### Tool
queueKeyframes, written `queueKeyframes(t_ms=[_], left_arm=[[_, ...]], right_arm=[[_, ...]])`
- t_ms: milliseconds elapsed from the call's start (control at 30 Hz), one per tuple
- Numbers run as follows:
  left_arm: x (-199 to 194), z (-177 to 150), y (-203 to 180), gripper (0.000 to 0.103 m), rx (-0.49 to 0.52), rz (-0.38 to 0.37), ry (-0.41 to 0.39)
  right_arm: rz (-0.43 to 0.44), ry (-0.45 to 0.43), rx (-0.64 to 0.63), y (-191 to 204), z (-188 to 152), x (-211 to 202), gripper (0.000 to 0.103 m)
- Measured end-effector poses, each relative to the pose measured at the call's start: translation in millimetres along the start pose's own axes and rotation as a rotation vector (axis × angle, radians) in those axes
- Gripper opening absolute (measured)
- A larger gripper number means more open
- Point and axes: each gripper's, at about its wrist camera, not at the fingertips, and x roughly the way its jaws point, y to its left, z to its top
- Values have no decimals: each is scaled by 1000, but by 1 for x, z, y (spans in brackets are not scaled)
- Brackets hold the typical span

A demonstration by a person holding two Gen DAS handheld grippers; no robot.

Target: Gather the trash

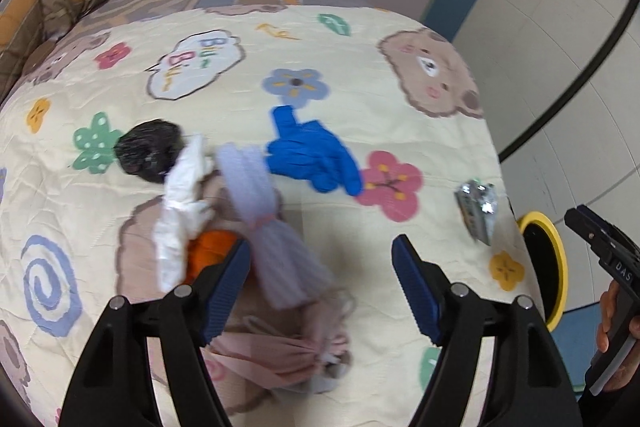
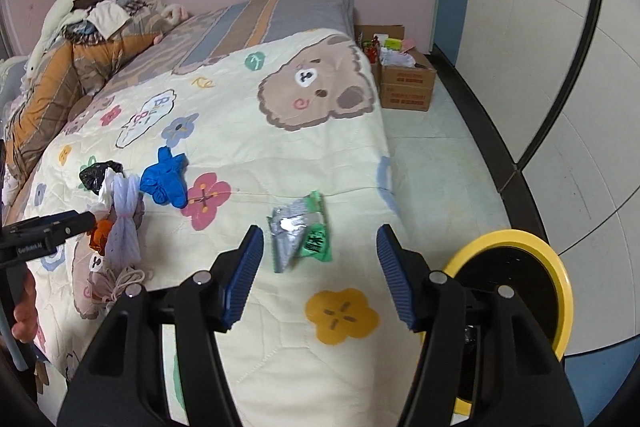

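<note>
Trash lies on a cream cartoon quilt point(image 1: 360, 67): a black plastic bag point(image 1: 148, 151), white crumpled paper point(image 1: 182, 211), an orange scrap point(image 1: 208, 251) and a blue glove point(image 1: 312, 159). A lavender yarn bundle point(image 1: 260, 203) and a pink one point(image 1: 280, 351) lie among them. My left gripper point(image 1: 320, 247) hovers open over this pile, its left finger beside the lavender bundle. A silver and green wrapper point(image 2: 300, 239) lies near the bed's edge, just beyond my right gripper point(image 2: 320, 233), which is open and holds nothing. A yellow-rimmed black bin point(image 2: 516, 291) stands beside the bed.
Folded bedding and clothes point(image 2: 80, 39) are piled at the far left by the pink wall. Cardboard boxes point(image 2: 404, 79) with packets sit on the floor past the bed's corner. Pale floor point(image 2: 440, 167) runs along the bed's right side.
</note>
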Motion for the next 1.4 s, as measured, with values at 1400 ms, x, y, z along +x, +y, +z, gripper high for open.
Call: queueKeyframes(t_ms=[1400], left_arm=[[80,18,112,70,-172,89,86]], right_arm=[[-68,186,-44,35,3,140,56]])
